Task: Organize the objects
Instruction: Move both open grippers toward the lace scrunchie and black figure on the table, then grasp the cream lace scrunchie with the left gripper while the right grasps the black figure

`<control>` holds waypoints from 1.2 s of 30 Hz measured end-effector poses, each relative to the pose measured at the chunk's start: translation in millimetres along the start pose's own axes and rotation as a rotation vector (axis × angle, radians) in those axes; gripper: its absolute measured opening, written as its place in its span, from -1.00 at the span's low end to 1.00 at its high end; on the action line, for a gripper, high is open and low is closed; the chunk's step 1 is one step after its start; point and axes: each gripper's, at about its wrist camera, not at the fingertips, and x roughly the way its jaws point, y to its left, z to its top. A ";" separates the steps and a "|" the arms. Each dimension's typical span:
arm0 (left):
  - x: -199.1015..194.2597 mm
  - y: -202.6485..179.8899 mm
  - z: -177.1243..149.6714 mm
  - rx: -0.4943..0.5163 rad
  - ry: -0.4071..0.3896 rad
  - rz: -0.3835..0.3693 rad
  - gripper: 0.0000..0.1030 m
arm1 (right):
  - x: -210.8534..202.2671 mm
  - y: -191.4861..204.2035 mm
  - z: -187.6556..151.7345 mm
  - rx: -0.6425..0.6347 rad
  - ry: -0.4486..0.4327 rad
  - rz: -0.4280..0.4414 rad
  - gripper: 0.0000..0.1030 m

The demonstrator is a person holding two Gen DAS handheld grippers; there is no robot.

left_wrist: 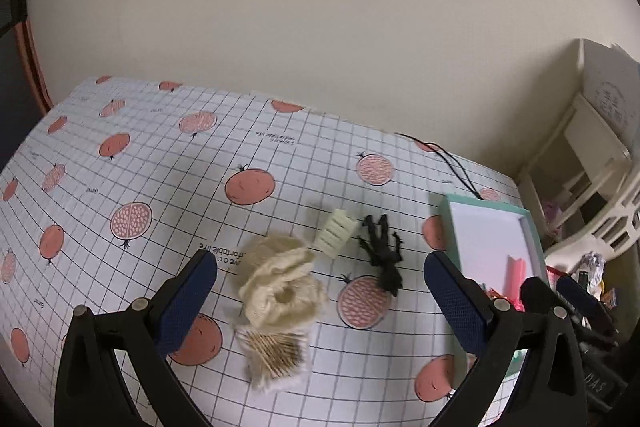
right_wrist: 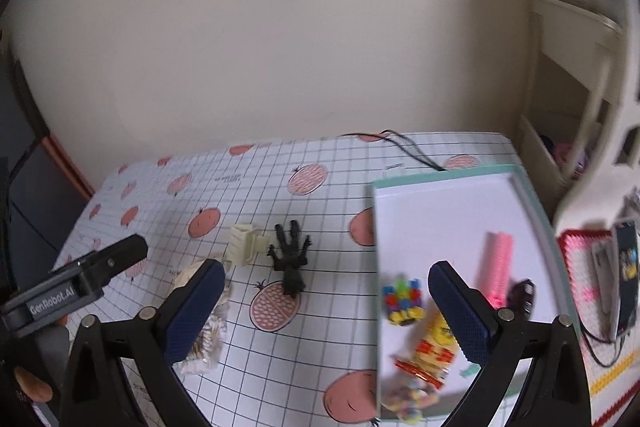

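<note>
Tabletop sorting scene, both wrist views. The left gripper [left_wrist: 320, 291] hangs with jaws spread wide and empty above a cream knitted scrunchie [left_wrist: 282, 285], which lies on the pomegranate-print tablecloth [left_wrist: 120, 155], well left of the mint-rimmed tray [left_wrist: 446, 223] and touching a clear packet of toothpicks [left_wrist: 276, 351]. The right gripper [right_wrist: 326, 311] is likewise spread and empty, near the tray's left rim. The scrunchie is judged light, soft and compressible; a pinch across its bunched middle should hold. A cream ribbed clip [left_wrist: 336, 233] and black toy figure [left_wrist: 382, 251] lie between scrunchie and tray. Only the right wrist view shows the tray's contents: pink bar [right_wrist: 498, 267], coloured block toy [right_wrist: 402, 301], snack packets [right_wrist: 434, 349]. Only the left wrist view shows the scrunchie unobstructed.
</note>
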 end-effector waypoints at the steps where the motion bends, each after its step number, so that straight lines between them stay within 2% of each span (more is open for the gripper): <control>1: 6.9 3.8 1.1 -0.008 0.013 0.001 1.00 | 6.4 3.8 0.9 -0.008 0.010 -0.002 1.00; 10: 65.0 29.4 1.3 -0.054 0.113 -0.005 1.00 | 76.6 21.5 -3.5 -0.066 0.120 -0.020 1.00; 19: 106.7 40.0 -7.5 -0.098 0.184 -0.010 1.00 | 130.1 34.2 -11.2 -0.132 0.188 -0.044 1.00; 24: 123.7 44.0 -14.0 -0.122 0.218 -0.009 1.00 | 147.6 38.9 -15.7 -0.143 0.214 -0.056 1.00; 33: 138.4 53.4 -22.2 -0.180 0.246 -0.006 0.99 | 159.5 41.6 -18.3 -0.149 0.229 -0.070 0.86; 36: 141.2 52.5 -23.8 -0.184 0.247 -0.002 0.87 | 163.6 40.1 -19.0 -0.147 0.238 -0.075 0.76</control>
